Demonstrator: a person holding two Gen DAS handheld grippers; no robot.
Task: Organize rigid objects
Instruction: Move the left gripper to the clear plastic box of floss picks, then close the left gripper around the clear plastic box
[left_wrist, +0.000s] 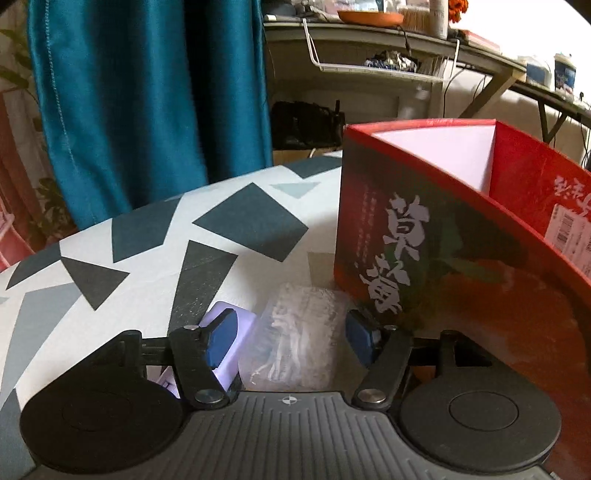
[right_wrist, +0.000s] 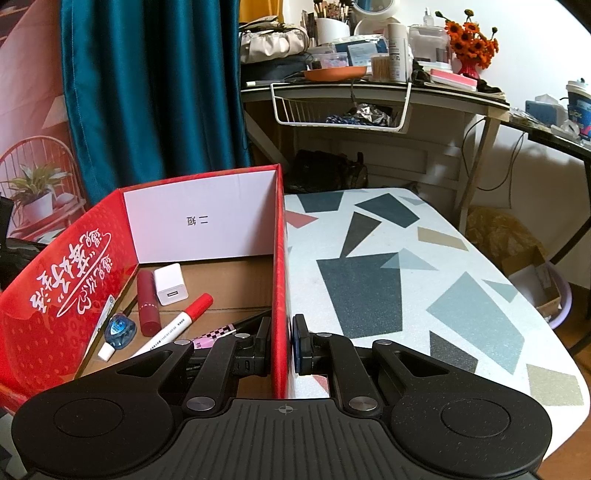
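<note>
A: What is your left gripper (left_wrist: 288, 338) doing?

B: Your left jaws stand apart. Between them lies a clear plastic packet (left_wrist: 295, 339) on the patterned table (left_wrist: 147, 254). A pale purple block (left_wrist: 231, 332) sits at the left fingertip. Whether the pads touch the packet, I cannot tell. The red box (left_wrist: 443, 258) stands just right of the jaws.

A: And your right gripper (right_wrist: 281, 341)?

B: Your right jaws are clamped on the box's right wall (right_wrist: 279, 258), one finger inside and one outside.

A: What is in the box?

B: Left of those jaws, on the cardboard floor, lie a white charger (right_wrist: 170, 284), a red lipstick (right_wrist: 147, 304), a red-capped marker (right_wrist: 177, 325), a blue correction tape (right_wrist: 120, 328) and a pink checkered pen (right_wrist: 221, 332).
</note>
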